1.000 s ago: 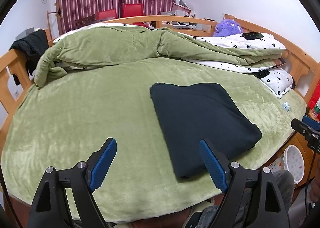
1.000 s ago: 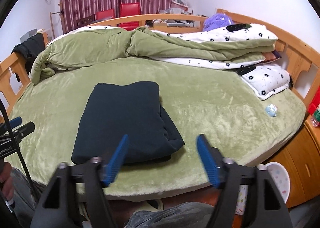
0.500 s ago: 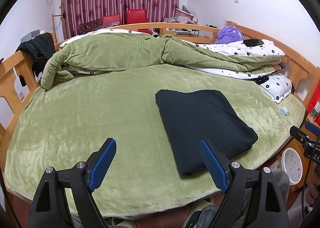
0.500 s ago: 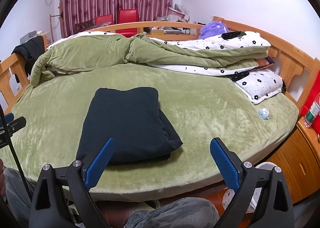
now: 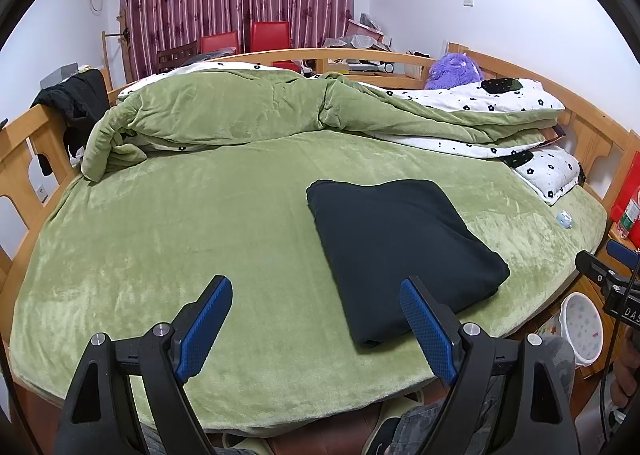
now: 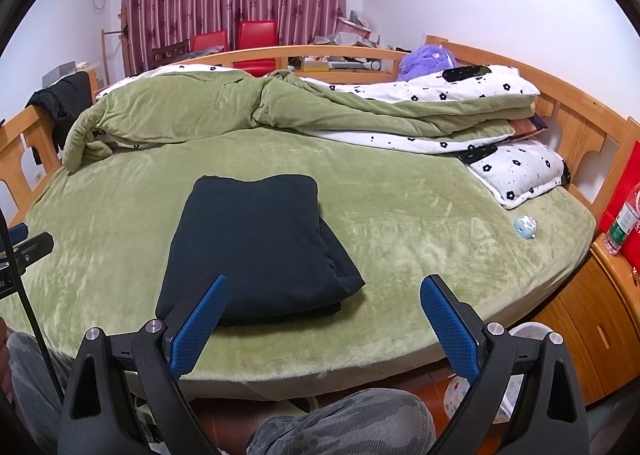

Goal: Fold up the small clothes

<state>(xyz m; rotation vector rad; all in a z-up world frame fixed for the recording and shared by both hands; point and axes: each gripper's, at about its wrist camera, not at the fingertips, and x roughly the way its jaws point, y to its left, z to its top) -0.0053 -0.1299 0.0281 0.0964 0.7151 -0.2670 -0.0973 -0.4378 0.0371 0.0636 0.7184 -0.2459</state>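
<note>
The dark folded garment [image 5: 396, 255] lies flat on the green bed cover [image 5: 180, 239], near the bed's front edge. In the left wrist view it sits at about 3 o'clock from the picture's middle; in the right wrist view [image 6: 256, 243] at about 9 o'clock. It is a tidy rectangle of stacked layers, the lower layers showing at its near right corner in the right view. Its long axis runs from the near edge of the bed toward the rumpled green quilt [image 5: 224, 111], leaning slightly toward 11 o'clock in the left view and 1 o'clock in the right.

The left gripper [image 5: 316, 319] hovers released, nothing between its blue fingers [image 5: 426, 329]. The right gripper's [image 6: 322, 315] jaws have just been opening and now stand wide, empty, with the garment's near edge behind the left finger [image 6: 198, 323], not touched.

The folding looks finished, so the step in hand is likely drawing both tools clear. To do it well, lift straight away without brushing the near edge, so the layers stay squared; if a corner needs tidying, press lightly from above rather than pinching.

A white flowered pillow [image 6: 520, 171] and a small toy [image 6: 525, 227] lie well apart at 3 o'clock.
</note>
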